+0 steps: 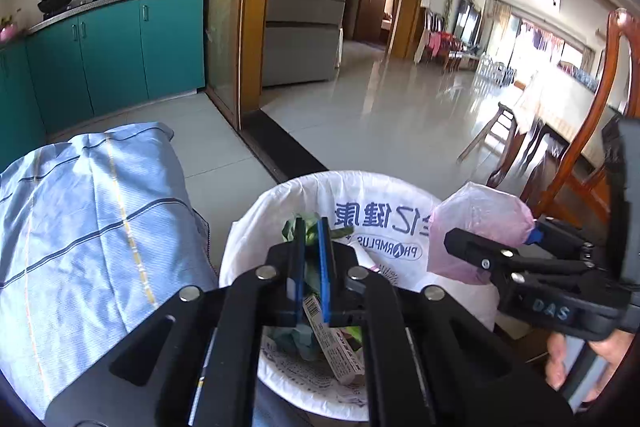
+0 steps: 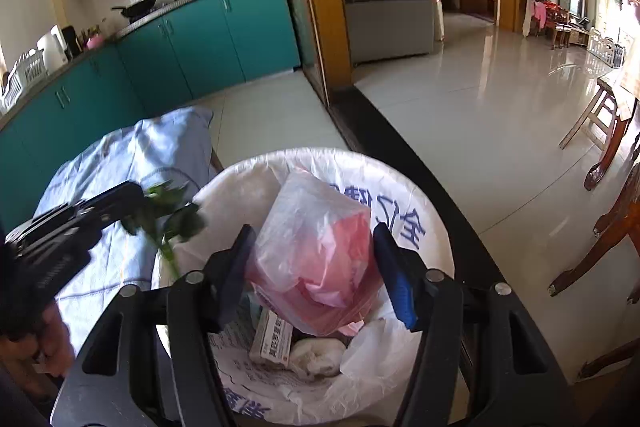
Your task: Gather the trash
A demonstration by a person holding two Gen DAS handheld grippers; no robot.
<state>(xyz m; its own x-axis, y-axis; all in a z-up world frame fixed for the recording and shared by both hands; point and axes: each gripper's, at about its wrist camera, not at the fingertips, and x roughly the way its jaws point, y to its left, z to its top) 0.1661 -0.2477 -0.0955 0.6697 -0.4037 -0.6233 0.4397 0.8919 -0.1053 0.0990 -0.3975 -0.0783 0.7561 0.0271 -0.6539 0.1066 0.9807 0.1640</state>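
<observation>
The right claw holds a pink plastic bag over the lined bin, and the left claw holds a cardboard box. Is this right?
Not quite. The left claw holds a leafy green stem, not a box; the right wrist view shows this. The right claw does hold the pink plastic bag over the lined bin.

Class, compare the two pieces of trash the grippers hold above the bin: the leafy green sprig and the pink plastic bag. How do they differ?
The leafy green sprig is thin, dark green plant matter; the pink plastic bag is bulky, translucent film with pinker contents inside.
The left gripper has its fingers nearly together on the sprig; the right gripper has its fingers spread wide around the bag.
Both hang over the white-lined trash bin.
</observation>
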